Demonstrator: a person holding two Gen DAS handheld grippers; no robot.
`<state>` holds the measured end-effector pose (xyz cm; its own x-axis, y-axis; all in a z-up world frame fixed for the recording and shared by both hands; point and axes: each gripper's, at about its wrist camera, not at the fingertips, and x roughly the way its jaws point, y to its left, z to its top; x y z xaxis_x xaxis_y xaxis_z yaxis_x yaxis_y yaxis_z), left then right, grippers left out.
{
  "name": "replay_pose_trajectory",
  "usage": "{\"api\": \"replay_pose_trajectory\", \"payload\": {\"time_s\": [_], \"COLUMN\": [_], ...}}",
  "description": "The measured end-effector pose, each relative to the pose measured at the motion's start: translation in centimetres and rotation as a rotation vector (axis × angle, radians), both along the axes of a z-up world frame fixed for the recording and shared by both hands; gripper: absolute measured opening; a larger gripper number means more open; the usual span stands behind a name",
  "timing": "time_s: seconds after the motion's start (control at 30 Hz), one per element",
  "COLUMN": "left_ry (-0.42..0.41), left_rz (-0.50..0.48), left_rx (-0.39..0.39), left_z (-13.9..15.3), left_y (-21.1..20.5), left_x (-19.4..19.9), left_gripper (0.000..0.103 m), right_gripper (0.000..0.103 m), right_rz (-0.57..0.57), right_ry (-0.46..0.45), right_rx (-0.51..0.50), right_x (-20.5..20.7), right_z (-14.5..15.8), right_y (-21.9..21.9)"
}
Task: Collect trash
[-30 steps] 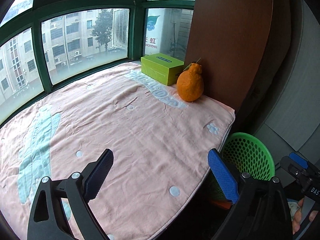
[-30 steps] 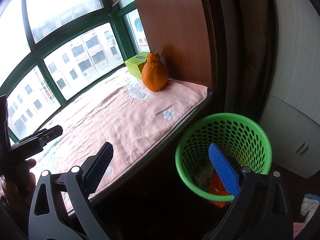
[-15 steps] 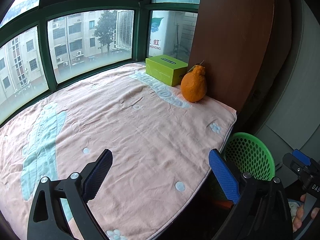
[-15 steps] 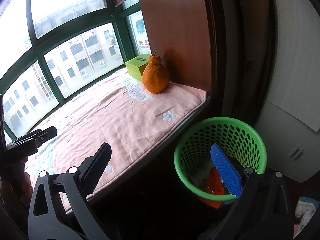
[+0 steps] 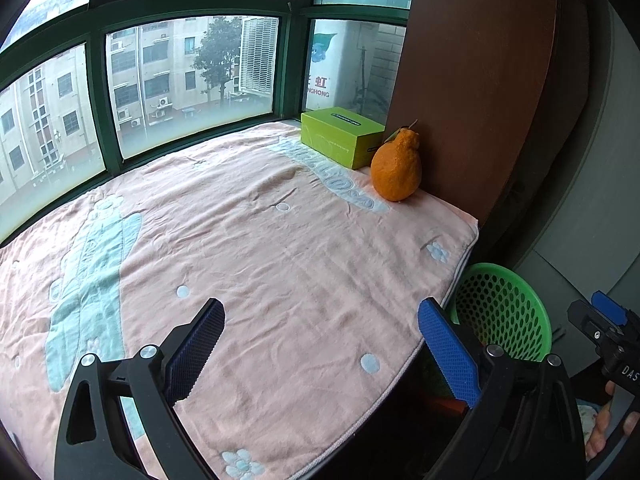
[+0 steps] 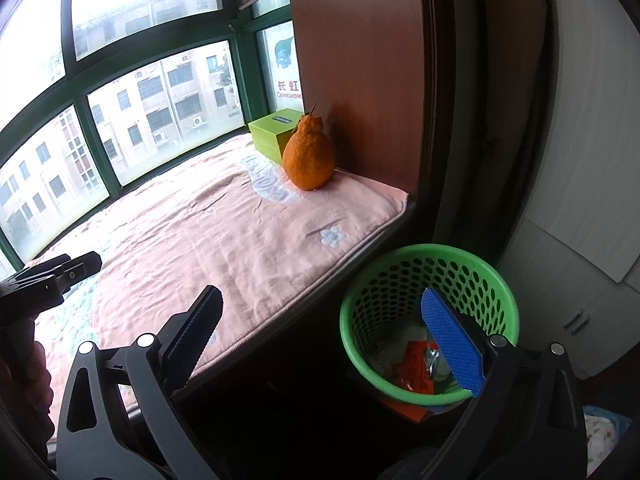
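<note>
A: Standing by the window seat, what do the two grippers show?

B: The left gripper (image 5: 320, 340) hangs over the pink blanket (image 5: 248, 248), a soft, creased terry cloth with pale blue flowers and dots; its ribbed blue pads are spread wide, nothing between them. The right gripper (image 6: 320, 336) is likewise released and empty, above the blanket's edge and the green basket (image 6: 492, 276).

A: And the trash?

B: It lies at the bottom of that basket, a round plastic bin with perforated walls, mouth upward, standing on the floor just beside the window seat. An orange-red wrapper (image 6: 414, 368) rests there, crinkled, its long side running roughly toward the right gripper; pale scraps lie around it.

A: What remains on the blanket?

B: A pebbly, pear-shaped orange fruit (image 5: 396, 170), stem up, just beside a lime-green rectangular box (image 5: 340, 136) near the brown wooden panel (image 5: 472, 80).
</note>
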<state>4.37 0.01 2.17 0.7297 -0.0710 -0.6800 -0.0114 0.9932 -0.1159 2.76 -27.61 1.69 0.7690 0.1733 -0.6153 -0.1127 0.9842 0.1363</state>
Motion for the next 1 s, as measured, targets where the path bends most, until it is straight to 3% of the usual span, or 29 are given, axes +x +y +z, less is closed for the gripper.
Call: {"api": "replay_pose_trajectory", "payload": {"time_s": [1.0], "left_ry": [-0.012], "left_rz": [-0.004], "left_rx": [0.027], "left_z": [-0.1], "left_y": [-0.39], "left_x": [-0.49], "left_gripper": [0.094], "right_gripper": [0.098], "right_rz": [-0.019], "right_ry": [-0.003], "right_rx": [0.007], "right_x": [-0.17], "right_z": [-0.1], "right_y": [-0.33]}}
